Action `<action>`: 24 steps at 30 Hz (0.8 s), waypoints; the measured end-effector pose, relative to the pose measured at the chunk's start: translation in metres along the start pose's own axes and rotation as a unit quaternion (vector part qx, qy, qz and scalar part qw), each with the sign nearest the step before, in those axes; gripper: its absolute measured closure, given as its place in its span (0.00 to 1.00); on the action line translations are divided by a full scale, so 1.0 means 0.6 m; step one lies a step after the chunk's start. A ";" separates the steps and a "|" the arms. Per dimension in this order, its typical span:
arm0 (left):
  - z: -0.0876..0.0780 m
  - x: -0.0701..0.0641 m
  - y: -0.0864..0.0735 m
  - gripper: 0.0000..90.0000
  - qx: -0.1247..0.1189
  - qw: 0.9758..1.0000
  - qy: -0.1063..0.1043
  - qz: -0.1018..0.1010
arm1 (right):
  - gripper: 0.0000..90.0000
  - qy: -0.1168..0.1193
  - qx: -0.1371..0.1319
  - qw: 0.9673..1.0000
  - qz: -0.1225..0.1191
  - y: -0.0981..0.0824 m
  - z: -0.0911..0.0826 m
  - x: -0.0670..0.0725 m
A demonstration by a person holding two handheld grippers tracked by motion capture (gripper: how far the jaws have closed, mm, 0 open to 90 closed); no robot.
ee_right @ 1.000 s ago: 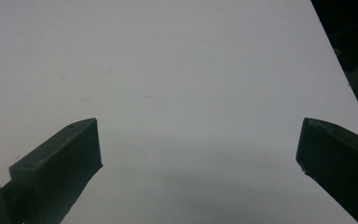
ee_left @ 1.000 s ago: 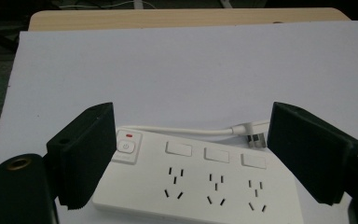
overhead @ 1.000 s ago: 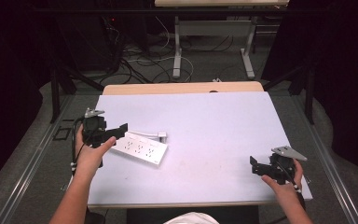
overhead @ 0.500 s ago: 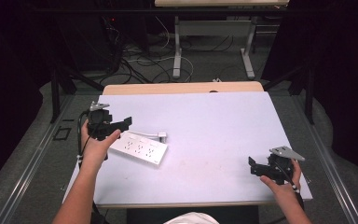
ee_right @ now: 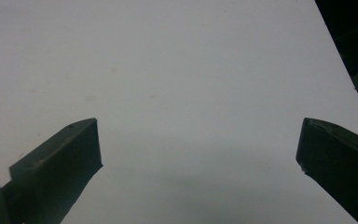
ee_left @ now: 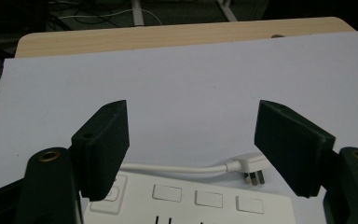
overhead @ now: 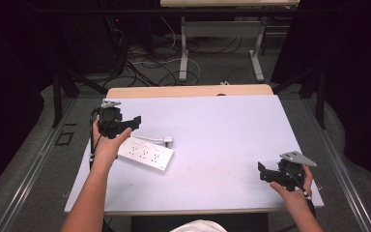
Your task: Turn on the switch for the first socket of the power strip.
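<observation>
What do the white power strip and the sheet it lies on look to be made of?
White rectangular power strip: likely moulded plastic, smooth and faintly glossy, with crisp recessed sockets. White table sheet: matte, thin, flat-edged over a light wooden tabletop; paper or thin board, hard to tell which.

No readable text, label, brand or number; power strip [ee_left: 186, 200] markings too blurred to read.
</observation>
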State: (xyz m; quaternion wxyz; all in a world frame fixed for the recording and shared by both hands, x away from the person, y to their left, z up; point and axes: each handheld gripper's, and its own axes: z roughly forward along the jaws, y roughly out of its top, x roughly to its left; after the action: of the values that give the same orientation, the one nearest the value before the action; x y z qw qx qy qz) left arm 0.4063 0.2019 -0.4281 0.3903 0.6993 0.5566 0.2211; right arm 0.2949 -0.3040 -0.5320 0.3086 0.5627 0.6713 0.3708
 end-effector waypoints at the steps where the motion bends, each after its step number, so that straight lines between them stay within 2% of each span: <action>1: 0.002 0.001 0.001 0.29 0.004 1.000 -0.001 0.004 | 0.00 0.000 0.000 1.000 0.000 0.000 0.000 0.000; 5: 0.016 0.000 0.003 0.32 0.005 1.000 0.003 0.004 | 0.00 0.001 0.003 1.000 0.000 0.001 -0.001 -0.002; 6: 0.019 0.000 0.004 0.35 0.009 1.000 0.007 0.005 | 0.00 0.002 0.009 1.000 0.000 0.001 -0.002 -0.002; 7: 0.022 0.001 0.003 0.37 0.016 1.000 0.011 0.007 | 0.00 0.002 0.002 1.000 0.000 0.001 0.000 -0.002; 11: 0.034 0.002 -0.004 0.43 0.028 0.999 0.021 0.012 | 0.00 0.005 0.002 1.000 -0.001 0.000 0.000 -0.002; 17: 0.047 -0.002 -0.008 0.45 0.041 0.999 0.018 0.026 | 0.00 0.009 0.004 1.000 -0.004 -0.001 0.003 -0.004; 18: 0.048 -0.002 -0.010 0.45 0.039 0.999 0.018 0.026 | 0.00 0.007 0.006 1.000 -0.003 -0.001 0.003 -0.003; 24: 0.059 0.006 -0.020 0.45 0.060 0.998 0.015 0.012 | 0.00 0.008 0.005 1.000 -0.002 -0.001 0.006 -0.003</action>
State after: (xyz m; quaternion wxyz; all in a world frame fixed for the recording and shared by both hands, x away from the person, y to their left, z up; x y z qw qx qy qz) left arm 0.4265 0.1958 -0.4590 0.3366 0.7250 0.5657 0.2026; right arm 0.2977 -0.3053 -0.5345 0.3007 0.5598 0.6769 0.3714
